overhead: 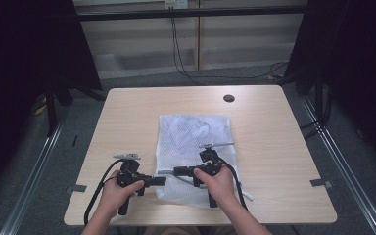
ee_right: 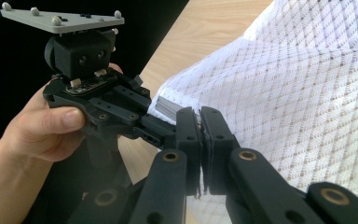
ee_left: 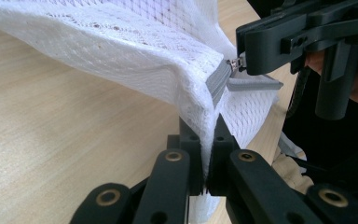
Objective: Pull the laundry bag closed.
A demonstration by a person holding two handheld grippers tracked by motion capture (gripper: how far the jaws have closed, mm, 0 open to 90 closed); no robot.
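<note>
Grippers clamped — my left gripper [ee_left: 208,140] pinches the white mesh laundry bag's [overhead: 196,132] near corner, my right gripper [ee_right: 200,122] its metal zipper pull [ee_left: 233,64] beside — grey zipper [ee_left: 218,84] between them.

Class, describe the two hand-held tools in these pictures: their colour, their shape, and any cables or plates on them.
Both tools are black. The left claw and right claw each end in two flat jaws on linked bars with brass-coloured pivot pins. Each has a pistol-style handle, a grey three-cornered plate with small studs on top, and a black cable trailing back. The person's forearms are bare.
</note>
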